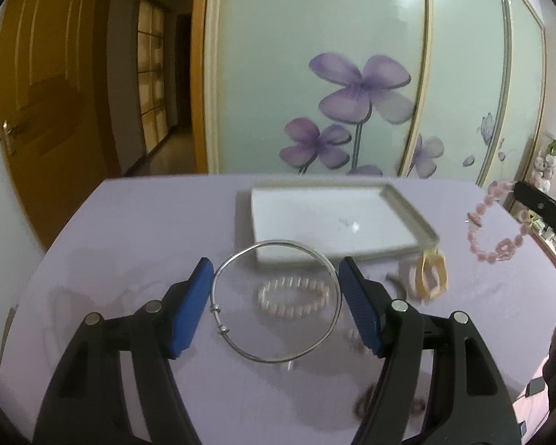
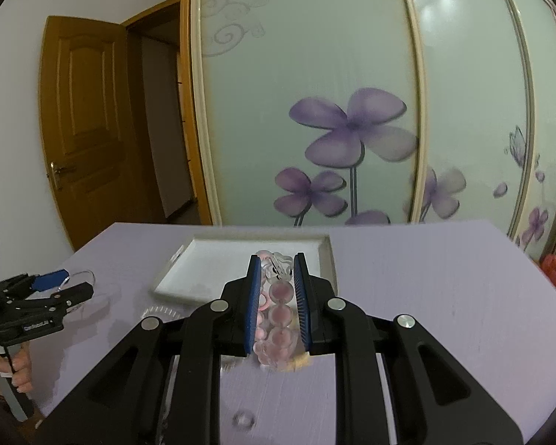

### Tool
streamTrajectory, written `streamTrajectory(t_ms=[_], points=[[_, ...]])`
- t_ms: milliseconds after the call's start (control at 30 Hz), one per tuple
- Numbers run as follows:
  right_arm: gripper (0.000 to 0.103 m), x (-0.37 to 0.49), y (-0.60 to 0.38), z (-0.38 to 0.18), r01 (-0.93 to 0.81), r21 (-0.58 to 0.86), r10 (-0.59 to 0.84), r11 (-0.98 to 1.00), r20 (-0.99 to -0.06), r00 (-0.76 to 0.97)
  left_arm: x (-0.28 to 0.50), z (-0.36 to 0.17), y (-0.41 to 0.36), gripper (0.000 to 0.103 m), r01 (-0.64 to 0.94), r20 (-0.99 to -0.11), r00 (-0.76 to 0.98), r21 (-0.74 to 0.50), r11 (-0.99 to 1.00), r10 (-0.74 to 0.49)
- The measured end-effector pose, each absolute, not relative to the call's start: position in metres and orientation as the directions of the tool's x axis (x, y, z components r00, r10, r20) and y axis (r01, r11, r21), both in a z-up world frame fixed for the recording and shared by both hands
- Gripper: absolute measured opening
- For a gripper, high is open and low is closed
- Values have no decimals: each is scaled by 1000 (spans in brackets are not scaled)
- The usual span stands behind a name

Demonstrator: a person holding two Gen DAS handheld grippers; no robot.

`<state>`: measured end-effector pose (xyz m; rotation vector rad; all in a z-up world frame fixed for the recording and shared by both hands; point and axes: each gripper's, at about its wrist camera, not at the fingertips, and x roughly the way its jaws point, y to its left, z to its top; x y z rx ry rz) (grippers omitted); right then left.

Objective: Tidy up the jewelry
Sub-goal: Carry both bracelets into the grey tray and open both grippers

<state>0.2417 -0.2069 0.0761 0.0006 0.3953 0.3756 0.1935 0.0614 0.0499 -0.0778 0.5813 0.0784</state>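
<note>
My left gripper (image 1: 275, 263) is shut on a thin silver bangle (image 1: 215, 310), which spans from one blue pad to the other and hangs above the purple table (image 1: 129, 230). In the right wrist view the left gripper (image 2: 74, 282) shows at the left with the bangle's wire in it. My right gripper (image 2: 276, 259) is shut on a pink bead bracelet (image 2: 280, 315), whose clear charm sticks out past the fingertips. From the left wrist view that pink bracelet (image 1: 504, 248) dangles in the air at the right. An empty white tray (image 1: 315, 215) (image 2: 211, 263) lies on the table ahead of both grippers.
A pearl bracelet (image 1: 300, 311) lies on the table under the bangle. A yellow bangle (image 1: 422, 270) lies near the tray's right corner, with several small blurred pieces around it. A clear bead bracelet (image 2: 159, 311) and a small ring (image 2: 242, 419) lie on the cloth. A flowered wardrobe stands behind.
</note>
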Motion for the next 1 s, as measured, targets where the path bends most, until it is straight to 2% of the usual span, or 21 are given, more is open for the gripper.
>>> streamTrajectory(t_ms=[233,533,833,900,933,967,1000], points=[[19,323,-185,72,-391,84,387,916,-434,813,267,55,65,69,-66,-536,844,-85,994,10],[19,416,-151,26,-436,151,442,887,-546,712,356,22,64,69,-78,-597,802,-82,994,14],[19,446,-142,4,-430,143,425,891,-594,683,394,0,68,69,-84,-627,779,-75,994,19],[30,445,-143,6,-431,153,431,889,-594,679,395,-2,68,69,-84,-630,776,-76,994,17],[50,445,-144,7,-429,159,434,889,-592,680,397,-2,68,69,-82,-632,775,-78,994,15],[57,442,-147,8,-427,163,437,889,-582,686,397,-3,69,69,-81,-633,774,-80,994,12],[57,441,-148,9,-429,157,435,889,-579,690,398,-3,69,69,-79,-635,773,-83,993,8]])
